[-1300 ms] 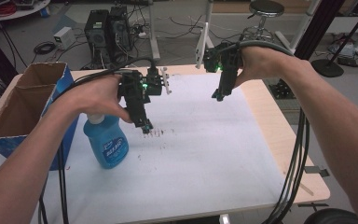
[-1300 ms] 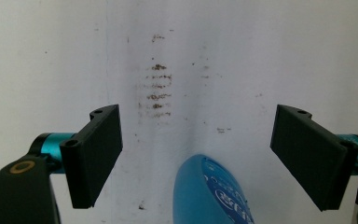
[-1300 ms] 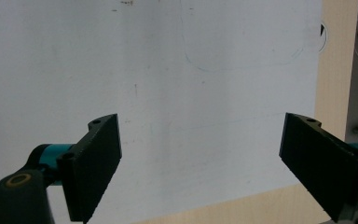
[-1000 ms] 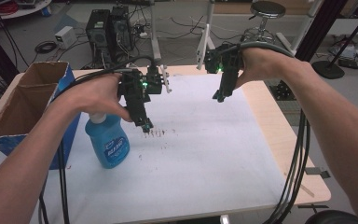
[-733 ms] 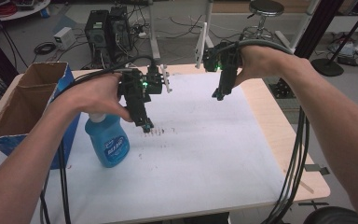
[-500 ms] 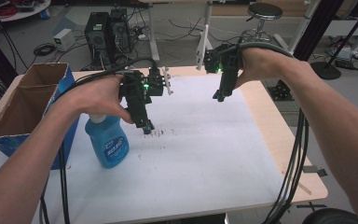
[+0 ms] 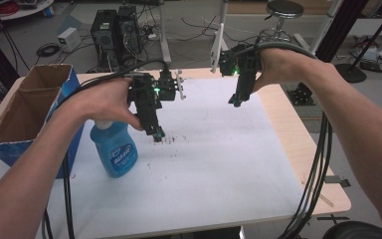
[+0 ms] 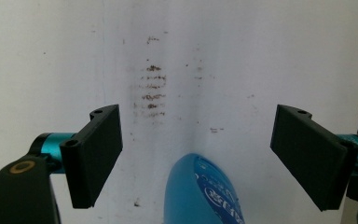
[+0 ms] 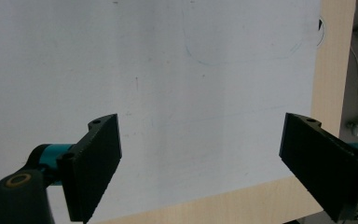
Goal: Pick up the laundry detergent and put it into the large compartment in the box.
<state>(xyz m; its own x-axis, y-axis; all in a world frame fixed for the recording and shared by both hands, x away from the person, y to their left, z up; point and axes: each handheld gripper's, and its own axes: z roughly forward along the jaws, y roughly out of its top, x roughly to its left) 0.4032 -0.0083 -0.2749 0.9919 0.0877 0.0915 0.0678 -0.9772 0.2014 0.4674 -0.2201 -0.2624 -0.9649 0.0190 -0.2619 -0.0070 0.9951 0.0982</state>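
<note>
A translucent blue plastic spray bottle (image 7: 113,148) with a printed blue label stood upright on a white sheet (image 7: 219,164) that covered most of a light wooden table (image 7: 298,144), near the sheet's left edge and just beside an open brown cardboard box with blue outer walls (image 7: 27,112) at the table's left end. A patch of small brown smudges (image 7: 166,140) marked the sheet just right of the bottle; in the left gripper view the same marks (image 8: 151,91) lay in short rows beyond the bottle's rounded blue body (image 8: 200,191).

The person's left hand (image 7: 102,99) held the left gripper (image 7: 155,133) tilted down over the sheet, its tip right by the smudges and close beside the bottle's upper part. Its jaws were spread wide with nothing between them but the bottle below, which they did not touch.

The right hand (image 7: 278,62) held the right gripper (image 7: 235,102) above the far right part of the sheet, well apart from the bottle, its jaws likewise wide apart and empty. The right gripper view showed a faint curved blue pen line (image 9: 242,58) on the sheet near the table's bare wooden edge. Black cables (image 7: 313,179) trailed off the table's right side.
</note>
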